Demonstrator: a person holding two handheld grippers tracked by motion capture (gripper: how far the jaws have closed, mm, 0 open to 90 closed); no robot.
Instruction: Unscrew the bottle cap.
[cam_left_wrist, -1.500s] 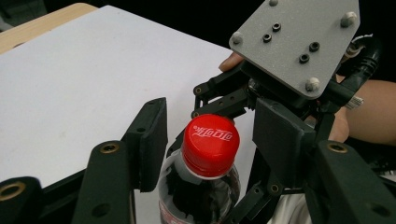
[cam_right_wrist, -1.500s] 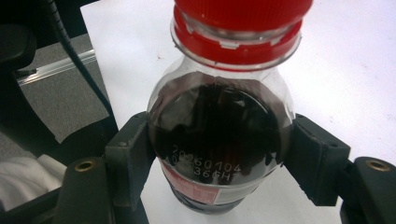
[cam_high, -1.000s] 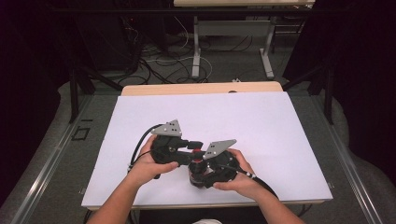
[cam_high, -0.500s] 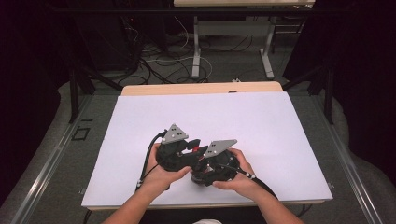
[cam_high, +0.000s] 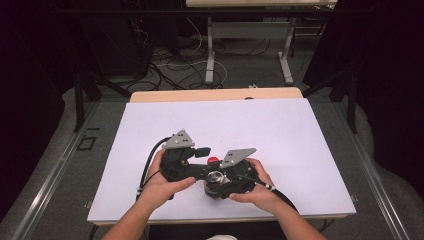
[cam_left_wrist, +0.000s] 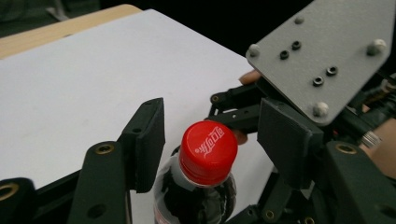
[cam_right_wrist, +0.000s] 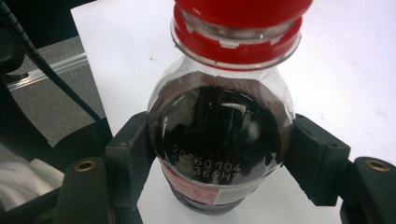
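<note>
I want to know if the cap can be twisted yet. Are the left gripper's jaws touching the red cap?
Apart. The left gripper view shows the left gripper open around the red cap, with white table visible between the cap and one jaw.

The bottle (cam_right_wrist: 219, 135) base is cut off at the frame bottom; its cap (cam_right_wrist: 240, 11) top is cropped. The label text is unreadable.

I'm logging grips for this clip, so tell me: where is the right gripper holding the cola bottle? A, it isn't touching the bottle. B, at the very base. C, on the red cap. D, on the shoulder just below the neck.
D: in the right gripper view, the right gripper has a black pad pressed on each side of the bottle at its dark shoulder, below the red cap.
</note>
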